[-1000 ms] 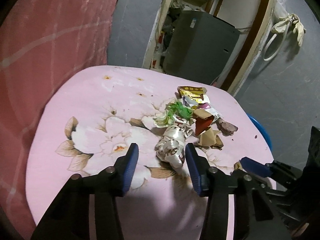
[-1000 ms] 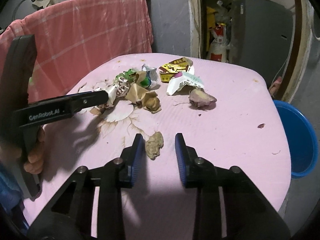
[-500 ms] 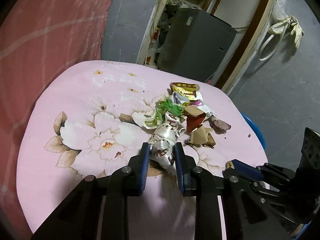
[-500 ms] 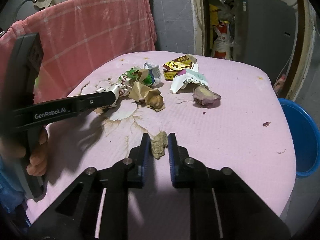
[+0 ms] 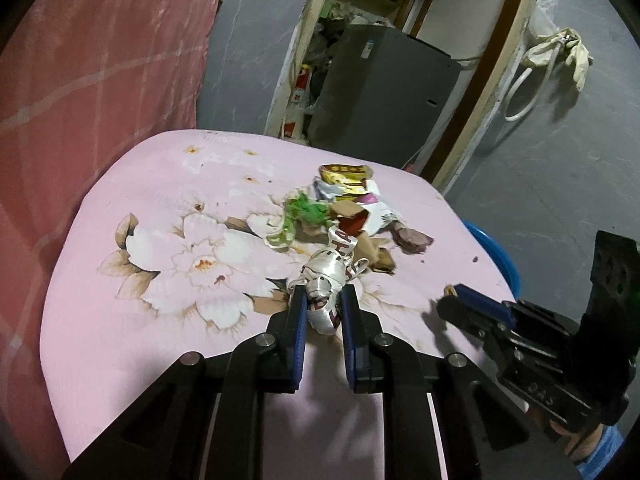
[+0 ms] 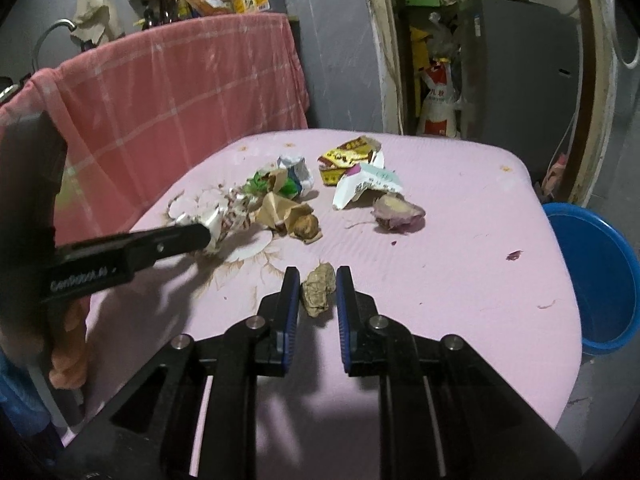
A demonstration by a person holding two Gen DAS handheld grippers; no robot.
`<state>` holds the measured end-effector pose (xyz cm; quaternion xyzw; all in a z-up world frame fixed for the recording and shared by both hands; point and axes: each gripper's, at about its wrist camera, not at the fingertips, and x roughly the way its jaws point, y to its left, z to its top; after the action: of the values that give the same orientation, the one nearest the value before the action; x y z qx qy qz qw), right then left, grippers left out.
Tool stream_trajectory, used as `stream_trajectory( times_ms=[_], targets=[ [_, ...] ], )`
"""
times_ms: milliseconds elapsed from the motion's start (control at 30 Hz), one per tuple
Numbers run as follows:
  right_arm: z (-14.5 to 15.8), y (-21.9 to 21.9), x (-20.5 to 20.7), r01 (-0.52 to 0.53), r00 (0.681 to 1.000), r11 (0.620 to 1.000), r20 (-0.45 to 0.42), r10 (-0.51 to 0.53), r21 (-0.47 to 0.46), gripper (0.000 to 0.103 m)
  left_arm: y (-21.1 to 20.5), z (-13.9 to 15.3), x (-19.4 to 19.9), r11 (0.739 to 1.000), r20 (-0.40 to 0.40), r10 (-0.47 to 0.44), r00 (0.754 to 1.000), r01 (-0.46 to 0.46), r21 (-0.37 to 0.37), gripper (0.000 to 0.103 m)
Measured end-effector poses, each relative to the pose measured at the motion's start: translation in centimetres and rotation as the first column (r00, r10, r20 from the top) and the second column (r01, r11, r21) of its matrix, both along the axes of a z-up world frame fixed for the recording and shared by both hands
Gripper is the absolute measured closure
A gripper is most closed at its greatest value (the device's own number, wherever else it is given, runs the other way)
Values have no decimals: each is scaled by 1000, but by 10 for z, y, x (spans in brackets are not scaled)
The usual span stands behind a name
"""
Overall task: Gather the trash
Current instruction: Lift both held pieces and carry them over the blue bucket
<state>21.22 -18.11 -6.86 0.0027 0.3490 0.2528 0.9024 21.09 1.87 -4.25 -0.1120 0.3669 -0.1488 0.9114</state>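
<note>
A heap of trash (image 5: 348,212) lies on the pink flowered table (image 5: 160,208): yellow packet, green wrapper, brown paper, white carton, purple peel. My left gripper (image 5: 323,300) is shut on a white crumpled ribbon wrapper (image 5: 326,280) at the heap's near end; it also shows in the right wrist view (image 6: 208,232). My right gripper (image 6: 318,286) is shut on a small brown crumpled lump (image 6: 318,290) on the table, apart from the heap (image 6: 320,184). In the left wrist view the right gripper (image 5: 456,296) sits at the table's right edge.
A blue basin (image 6: 596,272) stands on the floor right of the table. A pink checked cloth (image 6: 180,92) hangs behind the table on the left. A grey cabinet (image 5: 380,92) and a doorway are behind. Small crumbs (image 6: 514,255) lie on the table's right side.
Both grippers closed from open: the left one on the white ribbon wrapper, the right one on the brown lump. The left view shifted slightly as the gripper lifted.
</note>
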Motion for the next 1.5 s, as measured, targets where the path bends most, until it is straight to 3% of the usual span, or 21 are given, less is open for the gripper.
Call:
stream_trajectory(
  times_ms=[233, 433, 767, 967, 1100, 1267, 1500],
  targets=[
    [20, -13, -17, 22, 992, 998, 126, -29, 54, 85, -14, 13, -13, 1000, 92, 14, 996, -12, -20, 91],
    [48, -35, -24, 70, 959, 994, 267, -91, 85, 85, -30, 37, -13, 999, 188, 8, 982, -2, -34, 91],
    [87, -98, -23, 193, 873, 971, 427, -236, 144, 85, -95, 79, 2, 996, 352, -72, 933, 83, -15, 91],
    [99, -147, -15, 326, 800, 927, 469, -375, 187, 85, -146, 91, 23, 987, 406, -147, 902, 161, -2, 91],
    [98, -178, -3, 390, 772, 892, 447, -452, 228, 85, -178, 93, 42, 978, 397, -196, 897, 211, 5, 91],
    [89, -213, 6, 458, 747, 848, 402, -529, 265, 85, -213, 81, 71, 965, 325, -247, 913, 261, 1, 91],
    [63, -238, 20, 514, 765, 819, 295, -572, 255, 85, -254, 56, 104, 951, 180, -304, 935, 308, 6, 91]
  ],
)
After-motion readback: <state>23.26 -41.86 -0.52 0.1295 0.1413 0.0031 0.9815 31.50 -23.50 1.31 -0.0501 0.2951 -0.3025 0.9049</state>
